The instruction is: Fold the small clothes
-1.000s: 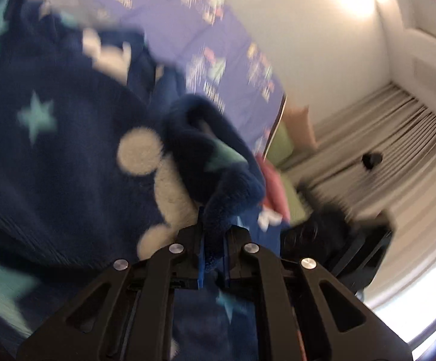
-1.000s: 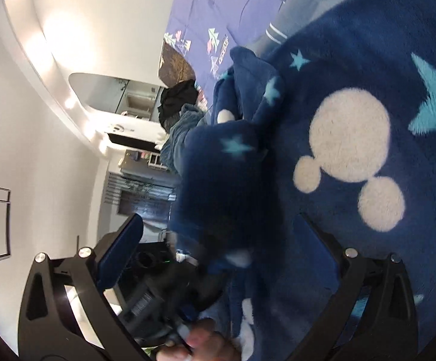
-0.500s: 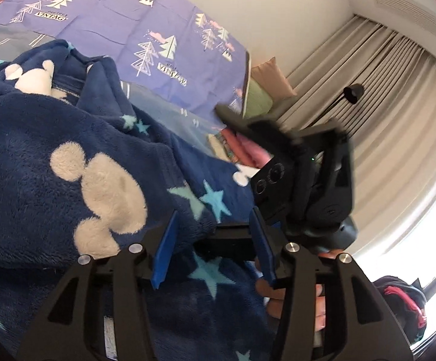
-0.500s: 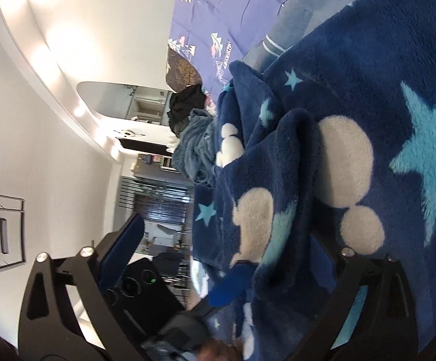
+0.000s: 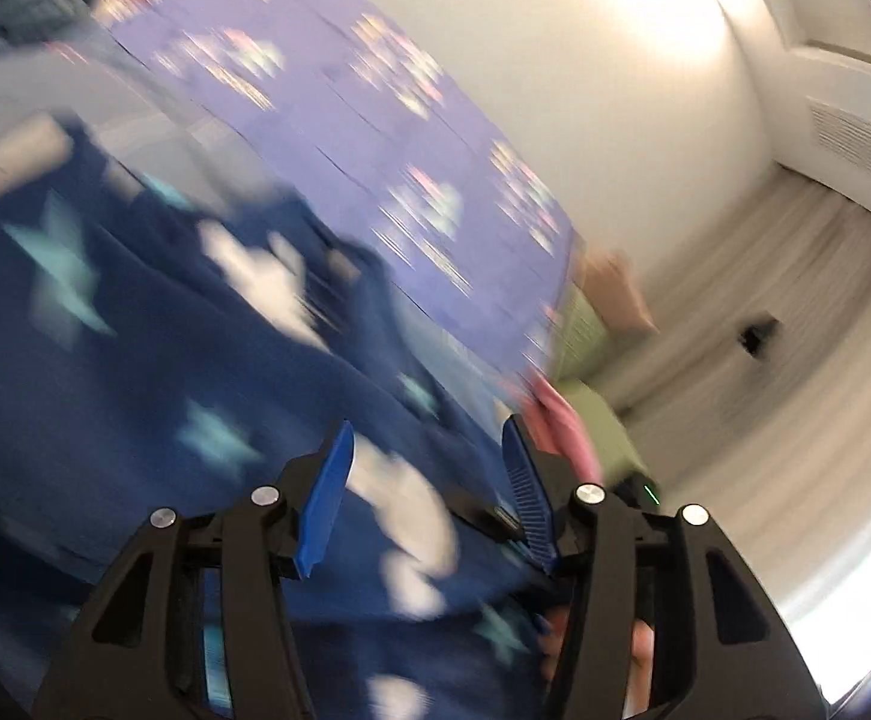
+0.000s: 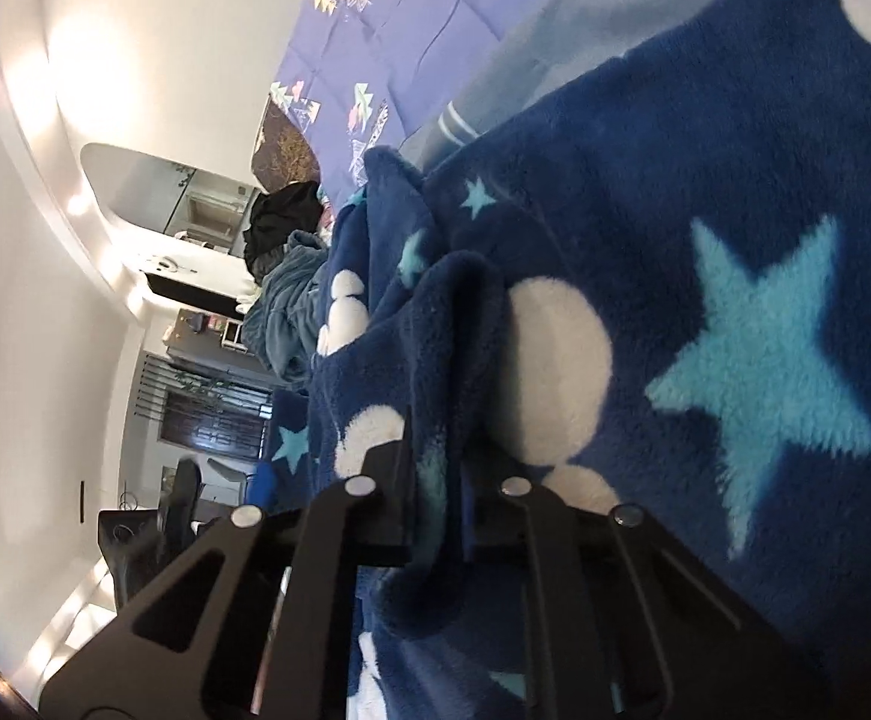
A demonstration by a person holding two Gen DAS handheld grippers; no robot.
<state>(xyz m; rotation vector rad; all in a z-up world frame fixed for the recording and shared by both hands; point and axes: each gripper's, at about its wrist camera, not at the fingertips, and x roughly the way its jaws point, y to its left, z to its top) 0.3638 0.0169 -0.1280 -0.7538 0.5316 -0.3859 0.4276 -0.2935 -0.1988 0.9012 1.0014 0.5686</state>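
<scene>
A dark blue fleece garment with light blue stars and white mouse-head shapes lies spread on the bed. In the right wrist view my right gripper is shut on a raised fold of this fleece, which stands up between the jaws. In the blurred left wrist view my left gripper is open with its blue fingers apart, just above the same fleece garment, holding nothing.
The bed has a purple quilt with tree prints. Pink and green folded clothes lie at its right edge. A dark and grey-blue clothes pile sits at the far end. Curtains hang beyond.
My left gripper let go of the fleece fold, opened and swung over the garment. My right gripper went from open to shut on that fold.
</scene>
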